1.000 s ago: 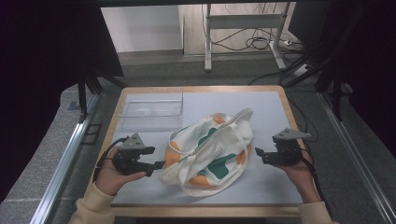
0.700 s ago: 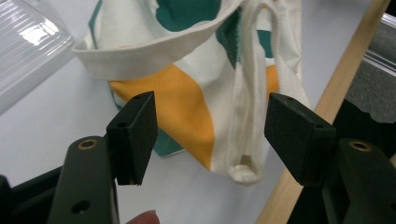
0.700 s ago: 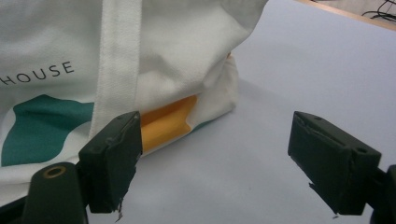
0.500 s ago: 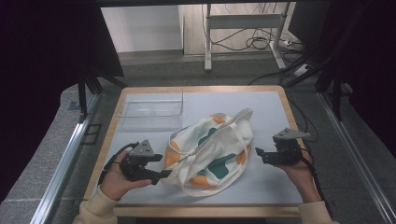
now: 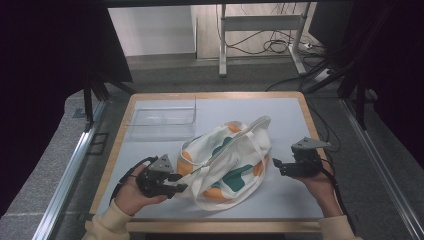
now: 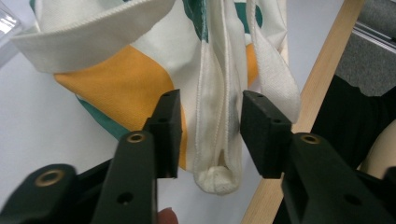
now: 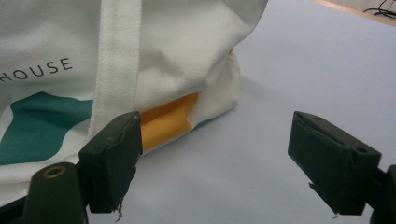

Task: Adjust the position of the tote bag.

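Cloth bag (image 5: 225,162): white canvas, orange and green patches, lying crumpled near the middle of the table (image 5: 295,200), just in front of the clear tray (image 5: 162,119). Soft, light, limp by the look of it; likely to sag and fold when lifted, not fragile. Best holds: folded strap ends or seamed edges, where cloth lies doubled. Left gripper (image 6: 208,123) at the bag's near-left edge; jaws half open, just been closing, doubled strap end (image 6: 217,140) between them, pads not yet pressing on it. Right gripper (image 7: 215,154) at the bag's right side, held just off the cloth; jaws wide apart, nothing between them, one pad beside the bag's corner (image 7: 224,84).
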`<state>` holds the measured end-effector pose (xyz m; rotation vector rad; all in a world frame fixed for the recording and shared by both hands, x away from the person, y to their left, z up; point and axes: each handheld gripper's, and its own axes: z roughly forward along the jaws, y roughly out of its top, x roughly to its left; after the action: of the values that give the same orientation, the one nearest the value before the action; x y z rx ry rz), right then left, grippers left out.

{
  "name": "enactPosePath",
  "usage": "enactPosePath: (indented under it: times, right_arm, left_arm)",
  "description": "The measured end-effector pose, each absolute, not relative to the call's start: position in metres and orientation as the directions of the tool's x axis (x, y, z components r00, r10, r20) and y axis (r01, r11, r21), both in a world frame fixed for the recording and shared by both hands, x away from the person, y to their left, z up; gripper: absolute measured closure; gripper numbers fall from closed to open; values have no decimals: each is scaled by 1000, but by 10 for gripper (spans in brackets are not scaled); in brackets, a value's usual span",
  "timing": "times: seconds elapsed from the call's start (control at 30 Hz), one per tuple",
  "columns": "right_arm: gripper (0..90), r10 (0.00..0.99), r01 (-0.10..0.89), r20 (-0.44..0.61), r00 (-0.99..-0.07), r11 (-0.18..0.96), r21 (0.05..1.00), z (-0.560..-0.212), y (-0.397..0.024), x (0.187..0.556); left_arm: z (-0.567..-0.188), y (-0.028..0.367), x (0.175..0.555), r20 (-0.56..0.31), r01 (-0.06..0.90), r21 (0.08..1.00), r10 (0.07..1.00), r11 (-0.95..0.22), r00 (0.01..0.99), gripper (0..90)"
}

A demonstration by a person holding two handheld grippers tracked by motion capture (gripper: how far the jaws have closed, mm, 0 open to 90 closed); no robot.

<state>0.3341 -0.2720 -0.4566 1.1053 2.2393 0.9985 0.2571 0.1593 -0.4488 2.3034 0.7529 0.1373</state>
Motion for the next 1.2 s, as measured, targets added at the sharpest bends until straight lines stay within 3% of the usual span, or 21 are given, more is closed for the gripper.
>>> enactPosePath:
  times: [0.17, 0.23, 0.33, 0.7, 0.87, 1.2]
  right_arm:
    - [180, 814, 491, -72, -576, 415, 766, -457, -272, 334]
    - [180, 814, 492, -72, -576, 416, 765, -457, -272, 335]
    - [180, 813, 491, -73, -577, 417, 765, -457, -272, 335]
    - [211, 799, 473, -71, -598, 423, 773, -453, -275, 335]
    - [206, 754, 406, -110, -648, 465, 787, -445, -275, 336]
    - [195, 695, 381, -119, -709, 520, 764, -424, -264, 363]
  left_arm:
    - [-452, 158, 259, -111, 482, 639, 549, -599, 828, 718]
    - [-453, 159, 260, -125, 488, 639, 545, -595, 829, 797]
    - [-453, 160, 261, -135, 489, 644, 542, -588, 829, 824]
    - [-454, 163, 263, -150, 500, 646, 546, -577, 824, 839]
    - [-453, 164, 262, -145, 499, 650, 551, -573, 822, 841]
    - [-455, 163, 260, -143, 503, 651, 559, -569, 817, 843]
